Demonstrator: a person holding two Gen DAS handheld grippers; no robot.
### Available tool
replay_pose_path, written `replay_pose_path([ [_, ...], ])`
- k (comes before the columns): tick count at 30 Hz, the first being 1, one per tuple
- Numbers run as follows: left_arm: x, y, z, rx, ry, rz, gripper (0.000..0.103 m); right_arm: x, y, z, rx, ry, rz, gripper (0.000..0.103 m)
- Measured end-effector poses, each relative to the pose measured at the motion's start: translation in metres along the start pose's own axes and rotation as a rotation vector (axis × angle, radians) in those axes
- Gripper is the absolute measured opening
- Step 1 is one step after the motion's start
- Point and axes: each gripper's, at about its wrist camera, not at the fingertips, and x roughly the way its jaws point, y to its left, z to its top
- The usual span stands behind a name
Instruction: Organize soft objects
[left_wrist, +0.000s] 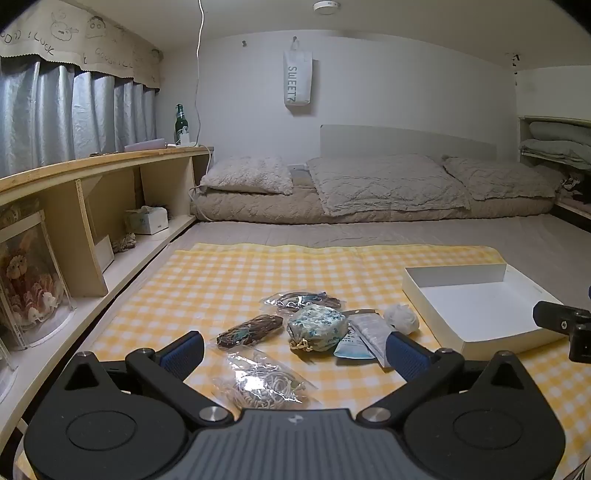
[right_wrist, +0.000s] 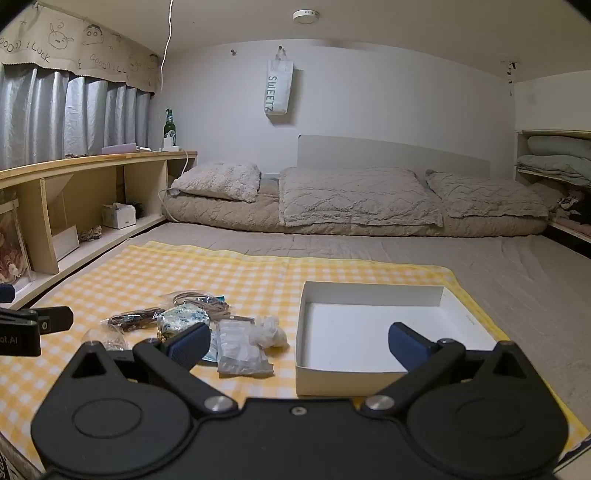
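Observation:
Several soft items lie on a yellow checked cloth (left_wrist: 229, 273): a patterned blue-white pouch (left_wrist: 317, 328), a bag of brown cord (left_wrist: 247, 330), another bag of cords (left_wrist: 303, 300), a clear bag of pale string (left_wrist: 258, 384), flat packets (left_wrist: 364, 336) and a white wad (left_wrist: 402, 318). An open white box (left_wrist: 480, 310) stands to their right. My left gripper (left_wrist: 295, 350) is open and empty, just before the pile. My right gripper (right_wrist: 299, 343) is open and empty, over the box's near left corner (right_wrist: 369, 332). The pouch (right_wrist: 183, 319) and packets (right_wrist: 240, 350) also show there.
A low wooden shelf (left_wrist: 92, 192) with a tissue box (left_wrist: 147, 219) runs along the left. Folded bedding and pillows (left_wrist: 369, 184) lie at the back wall. A green bottle (left_wrist: 180, 123) stands on the shelf top. Grey mattress surrounds the cloth.

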Motion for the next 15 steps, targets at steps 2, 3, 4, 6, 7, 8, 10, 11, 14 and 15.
replay_pose_path([
  [2,0.0000,0.0001,0.0000,0.000,0.000,0.000,0.103,-0.0001,0.0000,0.0001,0.001,0.000,0.001,0.103],
  [3,0.0000,0.0001,0.0000,-0.001,0.000,-0.001,0.103,0.0000,0.0001,0.0002,0.000,0.000,0.000,0.103],
  [4,0.0000,0.0001,0.0000,-0.001,0.000,-0.001,0.103,0.0000,0.0000,0.0002,0.000,-0.001,-0.001,0.103],
  [6,0.0000,0.0001,0.0000,-0.001,0.000,0.000,0.103,0.0000,0.0000,0.0003,0.001,0.000,0.000,0.103],
  [7,0.0001,0.0001,0.0000,-0.001,0.000,0.000,0.103,0.0001,0.0001,0.0004,0.000,0.000,0.000,0.103],
  [8,0.0001,0.0002,0.0000,-0.001,0.000,0.000,0.103,0.0000,0.0000,0.0005,0.000,-0.001,-0.001,0.103],
  [10,0.0000,0.0002,0.0000,-0.002,0.001,-0.001,0.103,0.0001,0.0001,0.0005,0.001,0.000,0.000,0.103],
  [11,0.0000,0.0001,0.0001,-0.001,0.001,-0.001,0.103,0.0002,0.0001,0.0005,0.001,0.000,0.000,0.103],
  [14,0.0001,0.0002,0.0000,-0.001,0.001,-0.001,0.103,0.0004,0.0001,0.0011,0.000,0.001,0.002,0.103],
  [15,0.0001,0.0003,0.0001,-0.001,0.001,-0.001,0.103,0.0005,0.0002,0.0013,0.000,0.001,0.002,0.103],
])
